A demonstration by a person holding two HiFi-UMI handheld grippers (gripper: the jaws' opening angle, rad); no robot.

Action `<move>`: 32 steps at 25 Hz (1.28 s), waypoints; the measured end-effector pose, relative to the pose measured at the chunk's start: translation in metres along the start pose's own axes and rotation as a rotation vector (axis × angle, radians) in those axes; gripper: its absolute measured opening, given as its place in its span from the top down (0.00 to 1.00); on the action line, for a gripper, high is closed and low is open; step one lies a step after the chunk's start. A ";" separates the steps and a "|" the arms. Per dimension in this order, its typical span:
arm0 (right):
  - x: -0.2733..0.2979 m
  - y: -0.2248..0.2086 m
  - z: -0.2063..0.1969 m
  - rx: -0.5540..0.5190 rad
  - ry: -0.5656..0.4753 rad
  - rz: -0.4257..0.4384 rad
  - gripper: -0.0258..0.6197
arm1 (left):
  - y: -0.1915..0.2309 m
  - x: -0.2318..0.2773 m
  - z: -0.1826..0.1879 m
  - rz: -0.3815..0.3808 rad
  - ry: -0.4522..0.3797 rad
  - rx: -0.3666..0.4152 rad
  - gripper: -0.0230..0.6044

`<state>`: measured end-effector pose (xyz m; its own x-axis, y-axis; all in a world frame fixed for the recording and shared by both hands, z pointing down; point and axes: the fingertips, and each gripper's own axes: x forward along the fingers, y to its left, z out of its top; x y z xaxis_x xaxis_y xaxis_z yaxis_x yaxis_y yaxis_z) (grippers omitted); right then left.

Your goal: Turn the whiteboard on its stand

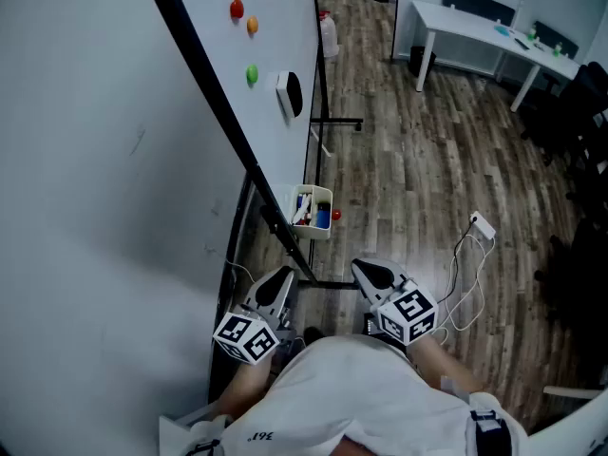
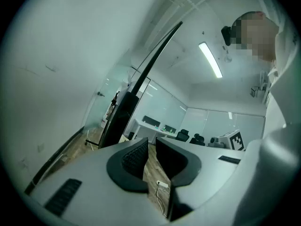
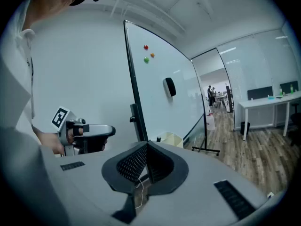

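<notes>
Left gripper, jaws a slit apart, and right gripper, jaws closed on nothing, hover by the person's waist. Neither touches the whiteboard, edge-on just ahead on its stand. Turning looks unstarted, and the frame is not yet grasped.

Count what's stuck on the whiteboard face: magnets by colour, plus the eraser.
red magnet: 1
orange magnet: 1
green magnet: 1
eraser: 1
Total on the whiteboard: 4
</notes>
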<state>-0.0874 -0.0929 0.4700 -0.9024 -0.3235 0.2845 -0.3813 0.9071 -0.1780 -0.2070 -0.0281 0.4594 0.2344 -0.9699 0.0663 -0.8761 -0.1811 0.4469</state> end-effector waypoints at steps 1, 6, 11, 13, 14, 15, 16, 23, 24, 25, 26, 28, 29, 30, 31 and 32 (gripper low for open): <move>0.001 0.000 -0.001 -0.001 0.001 0.000 0.92 | 0.003 0.001 0.002 0.008 -0.004 -0.002 0.89; -0.001 -0.005 -0.004 -0.001 0.007 -0.011 0.92 | 0.006 0.006 0.006 0.016 -0.014 0.009 0.82; -0.003 -0.013 -0.002 -0.010 0.007 -0.020 0.92 | 0.006 0.014 0.008 0.016 -0.020 0.021 0.80; -0.004 -0.013 -0.002 -0.015 0.009 -0.019 0.92 | 0.007 0.014 0.009 0.022 -0.024 0.022 0.80; -0.004 -0.014 -0.002 -0.017 0.010 -0.019 0.92 | 0.008 0.015 0.010 0.024 -0.027 0.024 0.79; -0.004 -0.015 -0.002 -0.016 0.012 -0.019 0.92 | 0.008 0.016 0.010 0.025 -0.028 0.026 0.79; -0.005 -0.016 -0.003 -0.014 0.013 -0.020 0.92 | 0.009 0.016 0.011 0.026 -0.029 0.027 0.79; -0.003 -0.019 -0.001 -0.002 -0.003 -0.034 0.92 | 0.015 0.018 0.016 0.029 -0.029 0.037 0.79; -0.003 -0.019 0.001 0.009 -0.016 -0.030 0.92 | 0.016 0.018 0.017 0.029 -0.029 0.039 0.79; -0.003 -0.019 0.002 0.021 -0.031 -0.025 0.92 | 0.016 0.018 0.017 0.028 -0.029 0.041 0.79; -0.002 -0.018 0.004 0.030 -0.044 -0.020 0.92 | 0.017 0.018 0.017 0.028 -0.029 0.043 0.79; -0.001 -0.015 0.007 0.030 -0.061 -0.013 0.92 | 0.020 0.017 0.019 0.033 -0.028 0.054 0.78; 0.000 -0.014 0.008 0.027 -0.066 -0.010 0.92 | 0.021 0.017 0.020 0.039 -0.028 0.062 0.78; 0.001 -0.012 0.009 0.026 -0.071 -0.009 0.92 | 0.023 0.017 0.022 0.044 -0.030 0.070 0.77; 0.001 -0.012 0.010 0.024 -0.074 -0.010 0.91 | 0.024 0.017 0.025 0.049 -0.033 0.079 0.76; 0.002 -0.012 0.010 0.023 -0.076 -0.011 0.91 | 0.025 0.017 0.028 0.052 -0.037 0.088 0.76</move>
<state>-0.0870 -0.1071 0.4629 -0.9104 -0.3540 0.2142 -0.3952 0.8973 -0.1967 -0.2367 -0.0540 0.4473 0.1738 -0.9833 0.0538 -0.9206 -0.1428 0.3634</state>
